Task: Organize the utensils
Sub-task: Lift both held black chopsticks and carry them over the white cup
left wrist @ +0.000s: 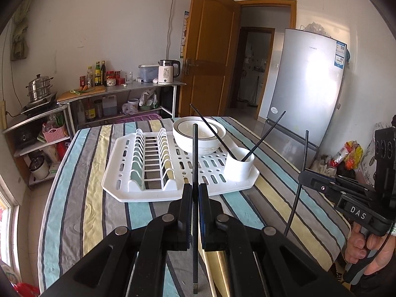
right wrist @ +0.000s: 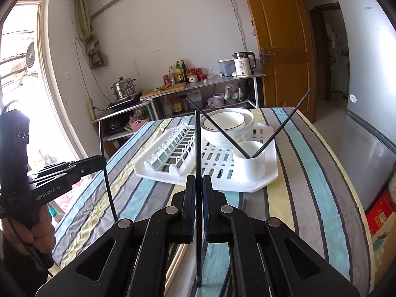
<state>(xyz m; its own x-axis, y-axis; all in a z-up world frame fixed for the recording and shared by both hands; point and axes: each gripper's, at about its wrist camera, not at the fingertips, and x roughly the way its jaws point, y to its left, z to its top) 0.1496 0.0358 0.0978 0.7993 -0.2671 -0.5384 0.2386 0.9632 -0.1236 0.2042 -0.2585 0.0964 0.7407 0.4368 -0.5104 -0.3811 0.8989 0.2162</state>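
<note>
Chopsticks stood upright in both claws, the left gripper (left wrist: 195, 193) clamped on one black chopstick (left wrist: 195, 153) and the right gripper (right wrist: 198, 185) clamped on another chopstick (right wrist: 198, 143), while ahead of their tips a white cup (left wrist: 239, 164) on the drying rack (left wrist: 123, 183) held two more chopsticks (left wrist: 262, 136).

Daylight, bright, entering by the window (right wrist: 22, 74) on the room's left side; panes blown out to near white. Broad soft glare across the fridge door (left wrist: 314, 79). Walls evenly lit; striped tablecloth (left wrist: 81, 193) shows only faint shadows under the white rack (left wrist: 118, 188). Focus sharp at centre. Strong fisheye bending at the edges, door frame and fridge curved, corners vignetted black.
</note>
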